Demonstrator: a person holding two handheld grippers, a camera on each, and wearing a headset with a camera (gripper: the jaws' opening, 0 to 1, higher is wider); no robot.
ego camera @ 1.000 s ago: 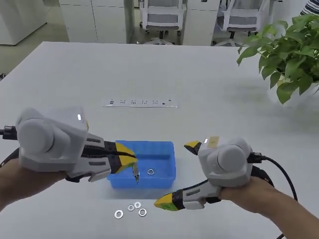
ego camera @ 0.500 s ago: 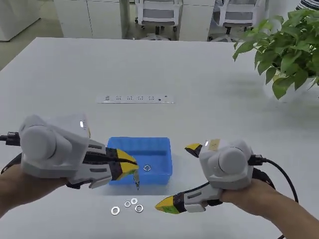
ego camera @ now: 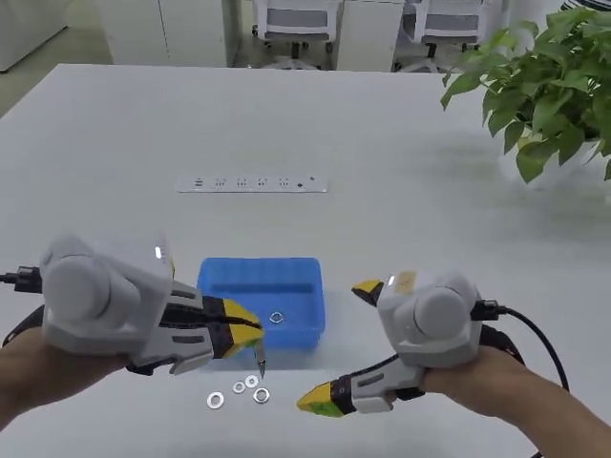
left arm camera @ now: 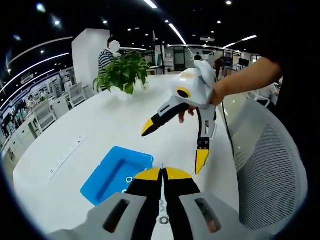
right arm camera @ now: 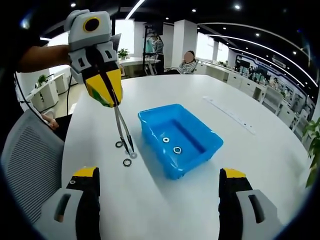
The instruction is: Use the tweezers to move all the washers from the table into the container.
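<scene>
Pickup step: left hand-held gripper (ego camera: 246, 329) clenched on tweezers (ego camera: 260, 363), tips over loose washers (ego camera: 239, 391) beside container (ego camera: 260, 270); right hand-held gripper (ego camera: 334, 345) released, empty; next, probably pinch one washer.

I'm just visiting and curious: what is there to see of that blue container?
The blue container is a shallow, open-topped rectangular tray, plastic by its look, with low walls and a thick rim. It sits flat and upright on the white table. Two washers lie on its floor; loose washers lie on the table just outside it.
</scene>
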